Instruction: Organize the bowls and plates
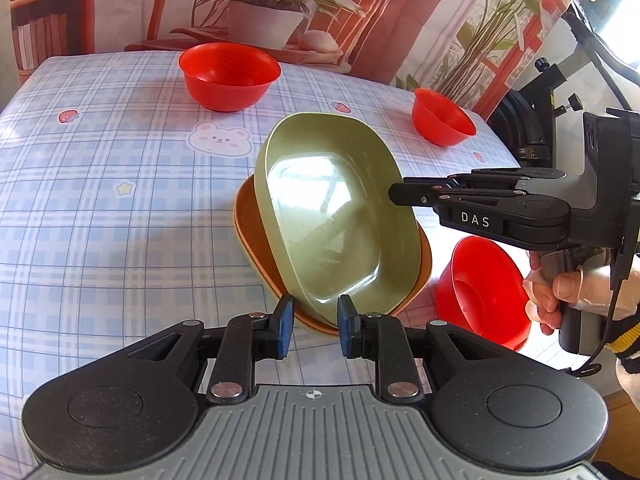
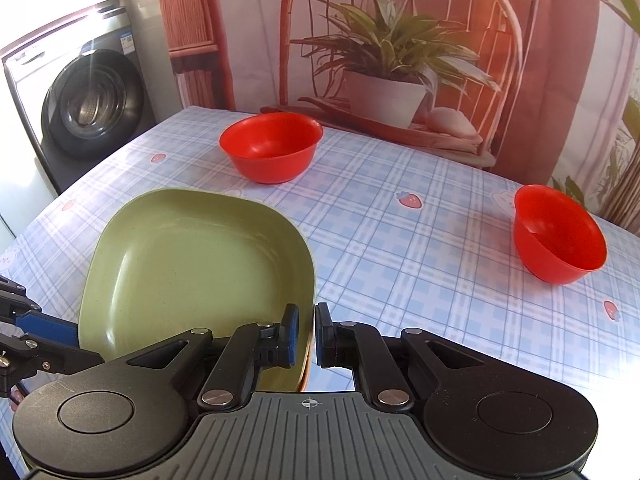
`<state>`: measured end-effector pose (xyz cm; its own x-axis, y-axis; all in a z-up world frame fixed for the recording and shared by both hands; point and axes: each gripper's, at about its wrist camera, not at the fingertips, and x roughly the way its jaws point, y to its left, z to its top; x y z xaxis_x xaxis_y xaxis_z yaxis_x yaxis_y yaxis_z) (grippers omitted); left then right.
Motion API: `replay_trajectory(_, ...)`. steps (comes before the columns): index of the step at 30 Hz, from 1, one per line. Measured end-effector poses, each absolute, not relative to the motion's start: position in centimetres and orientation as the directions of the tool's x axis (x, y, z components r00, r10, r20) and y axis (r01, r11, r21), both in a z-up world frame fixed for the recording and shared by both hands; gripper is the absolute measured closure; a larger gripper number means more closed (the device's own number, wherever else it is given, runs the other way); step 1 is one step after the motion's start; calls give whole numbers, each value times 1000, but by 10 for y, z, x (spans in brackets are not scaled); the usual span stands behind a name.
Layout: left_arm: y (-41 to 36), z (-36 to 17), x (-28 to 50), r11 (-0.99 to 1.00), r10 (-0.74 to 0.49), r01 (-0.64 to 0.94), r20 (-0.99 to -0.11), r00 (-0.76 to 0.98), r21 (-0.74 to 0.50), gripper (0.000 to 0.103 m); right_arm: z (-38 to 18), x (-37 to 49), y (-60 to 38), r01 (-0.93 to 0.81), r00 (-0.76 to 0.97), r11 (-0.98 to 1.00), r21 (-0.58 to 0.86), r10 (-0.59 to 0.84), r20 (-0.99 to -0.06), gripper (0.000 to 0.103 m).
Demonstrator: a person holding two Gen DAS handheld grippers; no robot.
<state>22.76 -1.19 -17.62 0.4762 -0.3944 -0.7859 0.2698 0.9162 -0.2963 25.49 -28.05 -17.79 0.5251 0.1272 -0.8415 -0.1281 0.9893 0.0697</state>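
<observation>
A green square plate [image 1: 332, 216] lies nested in an orange square plate [image 1: 248, 236] on the checked tablecloth. My left gripper [image 1: 314, 330] is open, its blue pads on either side of the near corner of the two plates. My right gripper [image 1: 394, 194] comes in from the right and is shut on the green plate's rim; in its own view [image 2: 306, 338] the pads clamp the rim of the green plate [image 2: 192, 272]. The left gripper's fingers [image 2: 44, 326] show at the left edge there.
Three red bowls stand around: one at the back [image 1: 229, 76] [image 2: 271, 146], one at the far right [image 1: 442, 118] [image 2: 558, 234], one close on the right under the right gripper [image 1: 484, 292]. A washing machine [image 2: 86, 104] stands past the table's left edge.
</observation>
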Motion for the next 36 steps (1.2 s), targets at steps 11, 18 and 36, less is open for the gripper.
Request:
replay_trajectory(11, 2, -165, 249, 951, -308, 197, -753, 581, -238, 78, -184, 254, -280, -109, 526, 992, 61, 109, -843, 94)
replay_trajectory(18, 0, -167, 281, 971, -239, 160, -737, 633, -177, 78, -187, 251, -279, -116, 508, 992, 46, 99, -856, 94)
replay_trajectory(36, 5, -191, 280, 970, -242, 158, -767, 594, -184, 68, -191, 245, -278, -165, 468, 986, 13, 90, -879, 87)
